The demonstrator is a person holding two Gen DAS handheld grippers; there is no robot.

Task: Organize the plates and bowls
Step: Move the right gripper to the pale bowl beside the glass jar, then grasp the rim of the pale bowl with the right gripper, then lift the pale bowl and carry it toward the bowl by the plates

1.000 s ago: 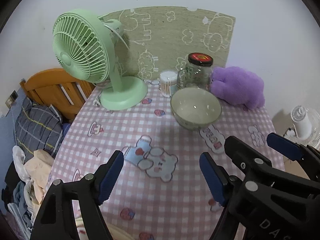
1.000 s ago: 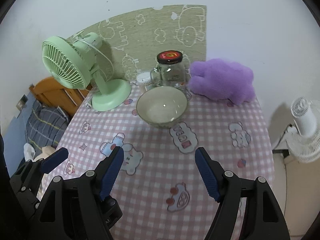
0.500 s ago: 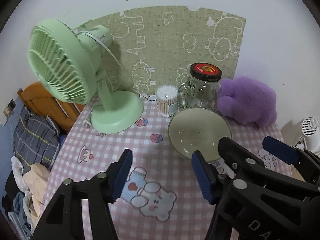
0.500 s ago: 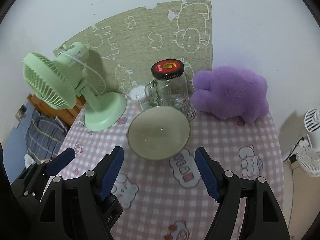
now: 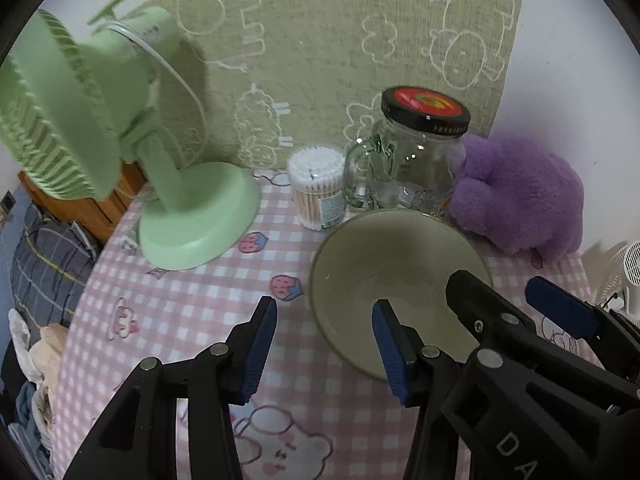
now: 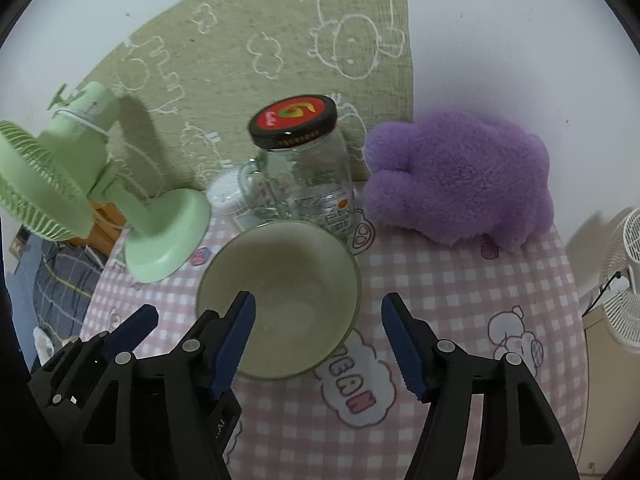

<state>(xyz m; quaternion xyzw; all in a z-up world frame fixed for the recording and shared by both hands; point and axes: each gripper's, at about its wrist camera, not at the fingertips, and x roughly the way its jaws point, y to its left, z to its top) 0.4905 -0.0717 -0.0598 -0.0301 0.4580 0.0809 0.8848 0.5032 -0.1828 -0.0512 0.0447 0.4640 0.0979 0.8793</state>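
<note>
A pale green-glazed bowl stands empty on the pink checked tablecloth. My left gripper straddles the bowl's left rim: its right pad hangs over the inside, its left pad over the cloth outside. My right gripper straddles the right rim the same way, left pad over the inside and right pad outside. Both sets of jaws are closing, and neither pad is seen pressing on the rim. The right gripper's fingers also show at the right of the left wrist view, above the bowl.
Just behind the bowl stand a glass jar with a black and red lid, a tub of cotton swabs and a purple plush toy. A green desk fan stands at the left. Bedding lies beyond the table's left edge, a white fan beyond the right.
Both grippers have come forward and down to the bowl, which now sits between their fingers. Both jaws have narrowed, the left more than the right.
</note>
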